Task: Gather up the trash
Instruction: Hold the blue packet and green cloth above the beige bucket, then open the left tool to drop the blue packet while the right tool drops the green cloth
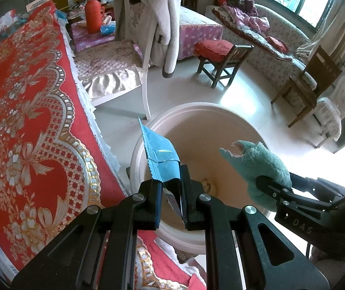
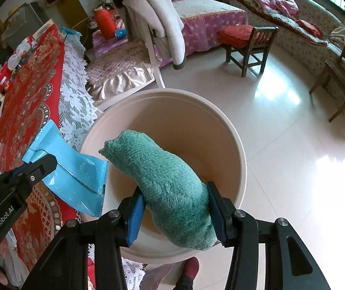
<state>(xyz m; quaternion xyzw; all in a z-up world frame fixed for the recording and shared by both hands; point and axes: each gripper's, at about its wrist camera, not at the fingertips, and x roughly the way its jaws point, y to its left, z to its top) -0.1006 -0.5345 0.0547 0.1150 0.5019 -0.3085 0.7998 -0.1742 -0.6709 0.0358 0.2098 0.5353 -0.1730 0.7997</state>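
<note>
Now you are at the drop-off step: both pieces of trash hang over the bin (image 2: 241,149), which stands on the floor just beside the edge of the table with the red cloth (image 1: 27,120).

Your left gripper (image 1: 171,193) is clenched on the blue wrapper (image 1: 160,154), which sticks up above the bin's rim on the table side. Your right gripper (image 2: 176,211) is clamped on the green rag (image 2: 170,181), held over the bin's mouth nearer your side of the rim.

The next move, as I judge it, is to let go. The rag looks well inside the rim, so opening those jaws should drop it in. The wrapper is light and close to the rim; bring it further over the middle first, or it may flutter onto the table edge or the floor.
</note>
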